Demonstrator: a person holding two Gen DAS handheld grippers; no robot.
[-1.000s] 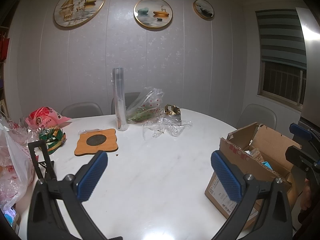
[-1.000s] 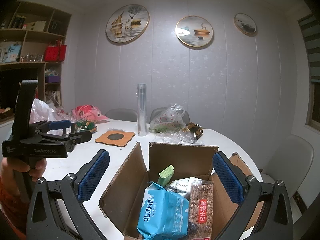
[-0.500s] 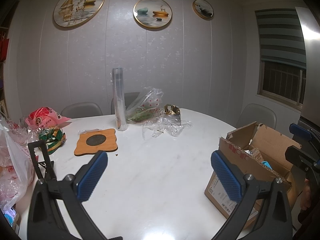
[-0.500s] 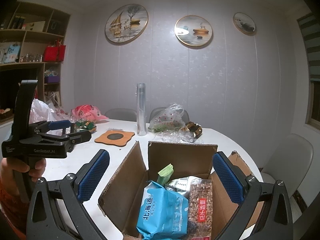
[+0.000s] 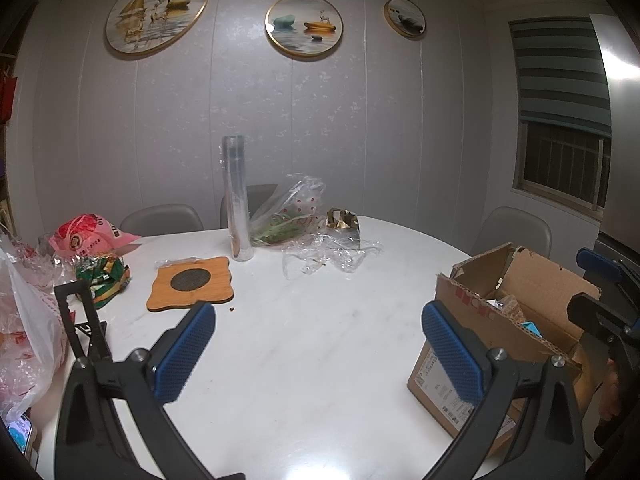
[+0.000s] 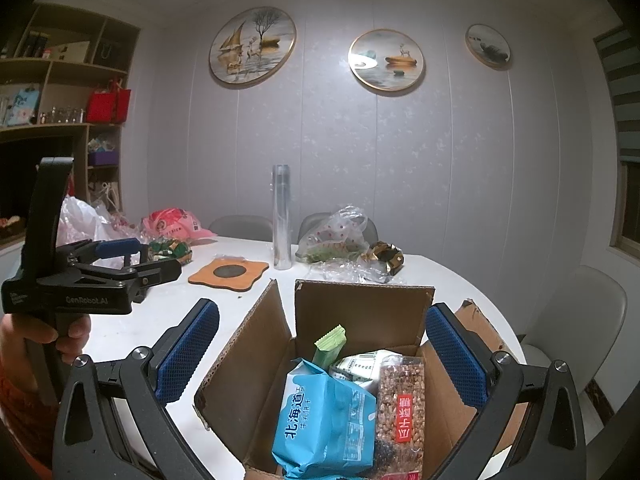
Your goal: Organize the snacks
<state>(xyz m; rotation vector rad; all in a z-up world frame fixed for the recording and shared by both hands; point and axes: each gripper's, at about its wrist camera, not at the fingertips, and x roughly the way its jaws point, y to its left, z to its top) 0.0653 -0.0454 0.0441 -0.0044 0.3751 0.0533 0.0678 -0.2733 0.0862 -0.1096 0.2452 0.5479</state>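
An open cardboard box (image 6: 360, 312) (image 5: 472, 300) stands at the right edge of the white round table (image 5: 312, 360). Inside it lie a blue snack bag (image 6: 324, 420), a clear bag of nuts (image 6: 402, 412), a green wrapper (image 6: 330, 340) and a white packet (image 6: 360, 366). My right gripper (image 6: 322, 356) hangs open just above the box, nothing between its blue pads. My left gripper (image 5: 316, 348) is open over bare tabletop to the left of the box; in the right wrist view it (image 6: 120, 264) shows side-on, held by a hand (image 6: 36, 340).
At the far side stand a clear tall tube (image 5: 237, 204), a wooden trivet (image 5: 190, 282), plastic bags (image 5: 296, 216), crumpled wrap (image 5: 328, 256) and a gold wrapper (image 5: 342, 220). Pink bag (image 5: 86, 236), green snack pack (image 5: 102, 276) and white bags (image 5: 24, 320) crowd the left. Chairs ring the table.
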